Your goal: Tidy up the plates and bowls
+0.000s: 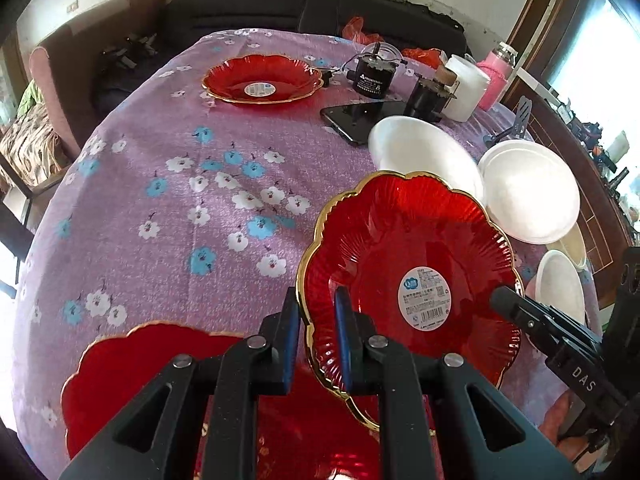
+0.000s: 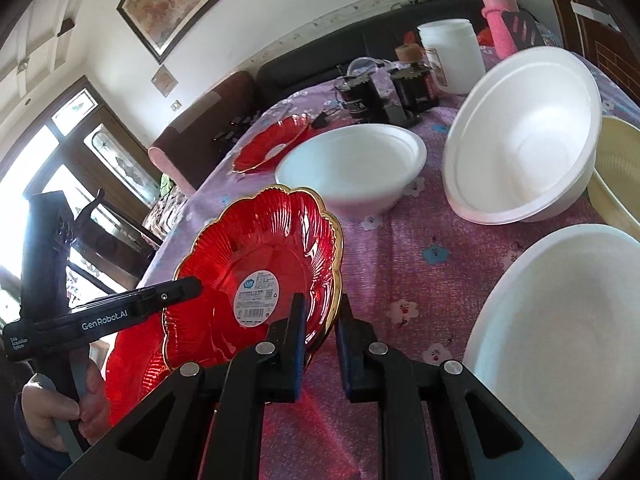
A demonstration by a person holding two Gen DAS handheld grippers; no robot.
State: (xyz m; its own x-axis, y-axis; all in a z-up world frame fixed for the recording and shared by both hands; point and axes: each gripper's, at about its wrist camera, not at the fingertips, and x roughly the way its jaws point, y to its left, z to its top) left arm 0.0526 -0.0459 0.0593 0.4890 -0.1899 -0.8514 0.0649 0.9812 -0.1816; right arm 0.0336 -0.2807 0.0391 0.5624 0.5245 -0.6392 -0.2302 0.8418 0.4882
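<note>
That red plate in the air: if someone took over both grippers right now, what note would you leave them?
Left gripper: shut on the held plate, at its near-left rim.
Right gripper: shut on the same plate, opposite rim. Plate is tilted, off the table.
Things: second red plate lies below left; third red plate at the far side. Three white bowls and a cream bowl sit apart on the right.
Done: nothing visibly stacked.
Left: probably set this plate on another red one, then gather the bowls.
</note>
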